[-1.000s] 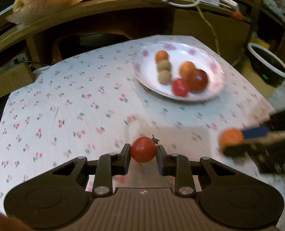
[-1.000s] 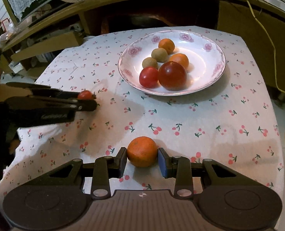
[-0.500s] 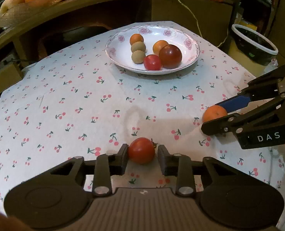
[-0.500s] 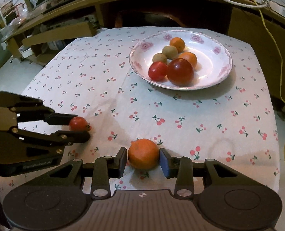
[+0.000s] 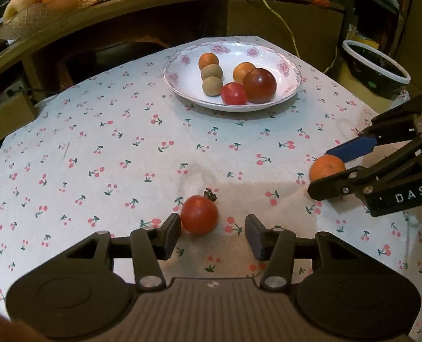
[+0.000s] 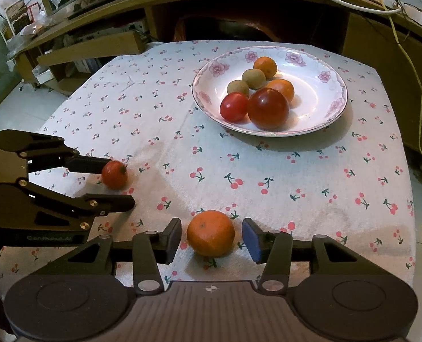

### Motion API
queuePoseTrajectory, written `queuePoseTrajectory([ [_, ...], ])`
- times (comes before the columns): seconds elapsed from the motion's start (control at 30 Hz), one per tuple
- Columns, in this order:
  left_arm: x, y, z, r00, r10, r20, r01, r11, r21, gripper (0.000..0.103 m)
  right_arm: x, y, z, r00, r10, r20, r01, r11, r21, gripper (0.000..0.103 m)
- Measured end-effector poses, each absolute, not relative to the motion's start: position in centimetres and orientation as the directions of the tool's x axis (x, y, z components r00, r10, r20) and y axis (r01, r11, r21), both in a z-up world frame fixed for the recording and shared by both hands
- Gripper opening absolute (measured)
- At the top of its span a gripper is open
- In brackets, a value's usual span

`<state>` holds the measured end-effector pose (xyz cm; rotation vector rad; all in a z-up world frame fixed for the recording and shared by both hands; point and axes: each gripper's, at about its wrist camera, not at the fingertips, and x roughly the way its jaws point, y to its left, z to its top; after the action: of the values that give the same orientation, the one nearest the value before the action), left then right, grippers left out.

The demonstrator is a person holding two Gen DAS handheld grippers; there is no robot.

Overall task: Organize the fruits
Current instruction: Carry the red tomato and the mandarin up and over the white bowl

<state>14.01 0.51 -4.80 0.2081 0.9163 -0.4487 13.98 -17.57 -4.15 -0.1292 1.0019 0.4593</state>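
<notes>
Tomato (image 5: 199, 218) on the cherry-print tablecloth (image 5: 125, 148), lying between the spread fingers of the left gripper (image 5: 212, 231), touching or just beside the left finger, clear of the right. Orange (image 6: 211, 233) likewise on the cloth between the parted fingers of the right gripper (image 6: 211, 237), gaps on both sides, not clamped. Farther back, plate (image 6: 319, 119) with flowered rim, holding two red tomatoes, two small oranges and two brownish-green round fruits.
</notes>
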Motion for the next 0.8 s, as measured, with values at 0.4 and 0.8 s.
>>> queuePoseTrajectory([
  [0.4, 14.8, 0.3, -4.9, 0.529, -0.287, -0.799, 0.452, 0.892, -0.021, 0.052, 14.0, -17.7, -4.1, 0.451, 0.302, -0.84, -0.421, 0.902, 0.098, 0.046],
  [0.8, 14.8, -0.6, -4.2, 0.509, -0.295, -0.809, 0.484, 0.875, -0.015, 0.033, 13.9, -17.5, -3.9, 0.445, 0.303, -0.843, -0.422, 0.901, 0.101, 0.034],
])
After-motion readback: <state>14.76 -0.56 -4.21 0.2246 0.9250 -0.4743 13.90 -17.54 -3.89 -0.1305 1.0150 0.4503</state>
